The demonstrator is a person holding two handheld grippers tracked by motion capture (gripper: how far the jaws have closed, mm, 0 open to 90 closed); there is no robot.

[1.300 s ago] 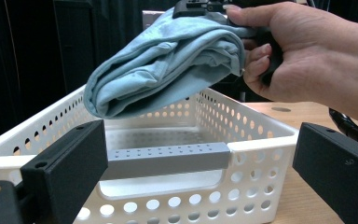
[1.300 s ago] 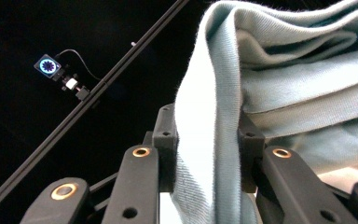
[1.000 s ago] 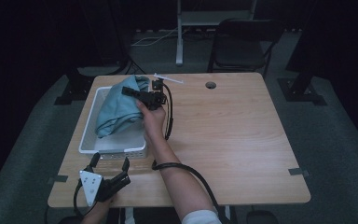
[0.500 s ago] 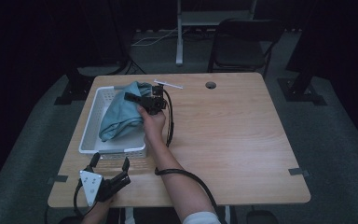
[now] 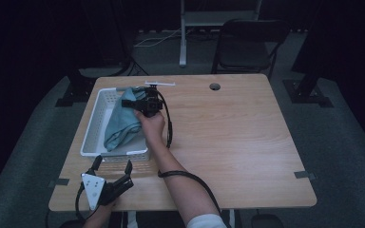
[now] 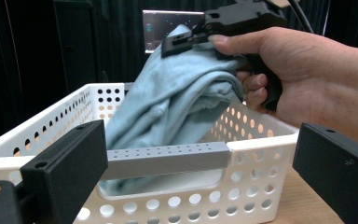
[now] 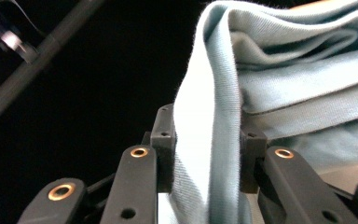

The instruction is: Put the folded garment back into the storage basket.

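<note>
While the right gripper has its jaws clamped on a fold of the light blue cloth, pinching the fabric tight between the pads as the right gripper view shows, the cloth is only partly lifted: its upper end is raised above the rim of the white perforated basket, and the lower part hangs down into the basket and rests on its floor. The basket sits on the wooden table toward its left side. The left gripper rests low at the near edge of the table, just in front of the basket, its jaws spread apart with nothing between them. Judging by this, the grasp is made, and whichever way the cloth is bound, it is mid-transfer; the left gripper has no part yet.
</note>
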